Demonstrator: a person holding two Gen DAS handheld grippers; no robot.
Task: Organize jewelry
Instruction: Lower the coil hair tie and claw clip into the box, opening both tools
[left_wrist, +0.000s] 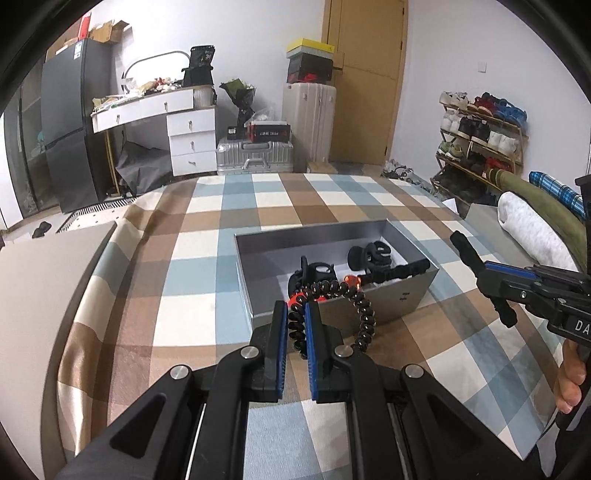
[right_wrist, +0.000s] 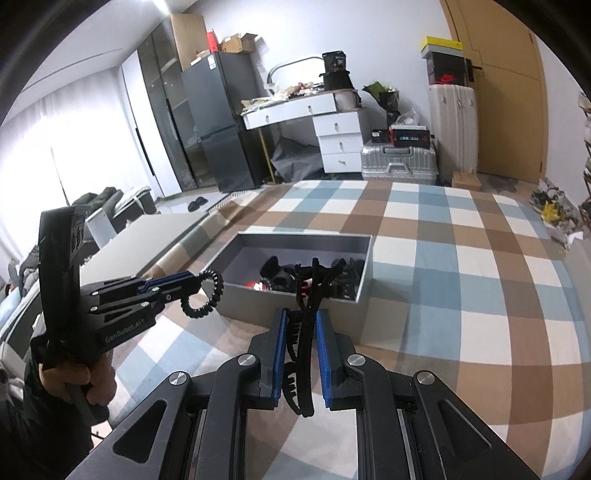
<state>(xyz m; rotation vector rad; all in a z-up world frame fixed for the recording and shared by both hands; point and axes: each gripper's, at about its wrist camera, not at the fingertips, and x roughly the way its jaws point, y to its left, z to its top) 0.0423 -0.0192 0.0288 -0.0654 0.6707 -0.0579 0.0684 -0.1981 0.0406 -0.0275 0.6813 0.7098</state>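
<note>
An open grey box (left_wrist: 391, 302) stands on the checked cover, with several black hair clips (left_wrist: 369, 254) and an orange-red piece (left_wrist: 352, 280) inside. My left gripper (left_wrist: 296, 308) is shut on a black spiral hair tie (left_wrist: 364, 317), just before the box's near wall; the coil loops out to the right. In the right wrist view my right gripper (right_wrist: 301, 314) is shut on a black claw clip (right_wrist: 308, 328), a little short of the box (right_wrist: 258, 302). The left gripper (right_wrist: 195, 281) and its hair tie (right_wrist: 207, 295) show there at the box's left corner. The right gripper (left_wrist: 480, 271) hovers right of the box.
A flat grey lid (left_wrist: 48, 266) lies left of the box on the checked cover (left_wrist: 207, 236). Rolled fabric (left_wrist: 528, 229) lies at the right edge. Beyond the cover stand a silver suitcase (left_wrist: 255, 155), a white dresser (left_wrist: 192, 140) and a shoe rack (left_wrist: 480, 140).
</note>
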